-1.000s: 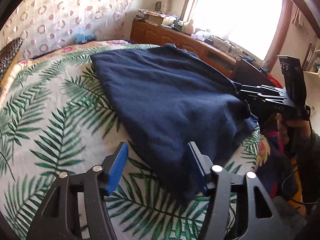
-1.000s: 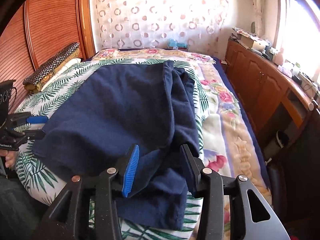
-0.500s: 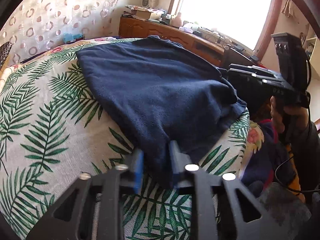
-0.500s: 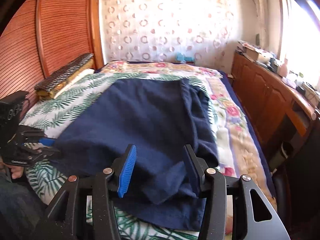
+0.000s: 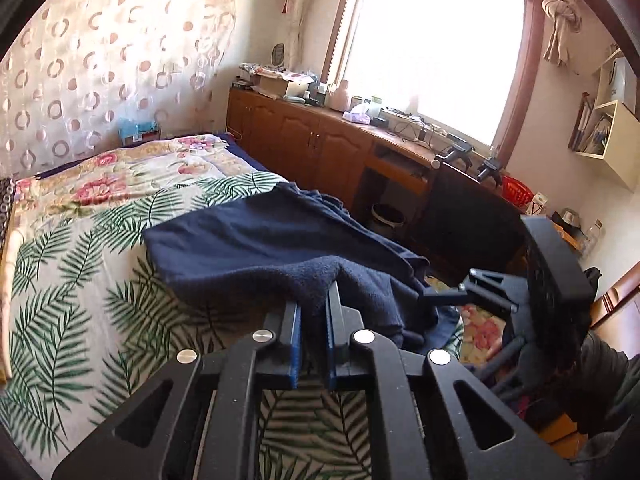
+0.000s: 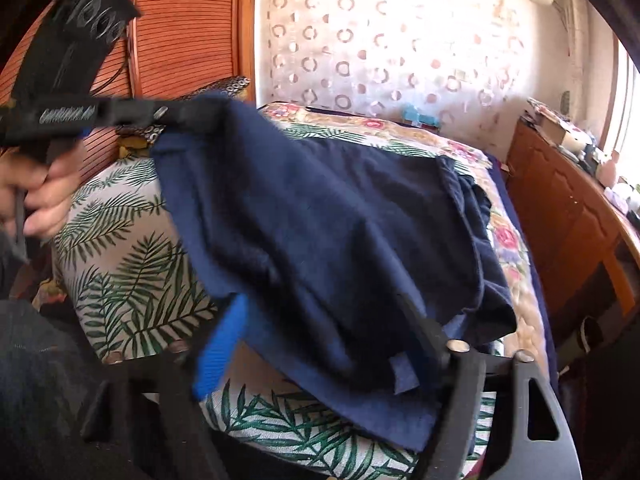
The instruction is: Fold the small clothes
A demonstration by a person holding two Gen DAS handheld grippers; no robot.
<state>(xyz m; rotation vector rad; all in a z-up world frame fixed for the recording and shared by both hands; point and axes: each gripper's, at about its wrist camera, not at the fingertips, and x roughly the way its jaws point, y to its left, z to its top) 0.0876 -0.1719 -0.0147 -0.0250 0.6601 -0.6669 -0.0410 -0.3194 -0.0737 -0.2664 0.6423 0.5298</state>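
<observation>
While the left gripper [image 5: 313,312] was pinched tight on one corner of the blue cloth [image 5: 256,244], that corner was lifted off the bed [image 5: 80,280]. The right gripper [image 6: 332,344] had its fingers wide apart, with the near edge of the cloth lying between them. A red basket [image 5: 516,194] sat by the window [image 5: 432,44]; I cannot tell what was in it. A round bin [image 5: 387,218] stood on the floor under the long wooden cupboard [image 5: 304,140]. Boxes and bottles crowded the cupboard top. The bed had a leaf sheet and a flower blanket [image 5: 120,172]. The cloth lay across the bed's right side, stretching from the near edge toward the far wall.
</observation>
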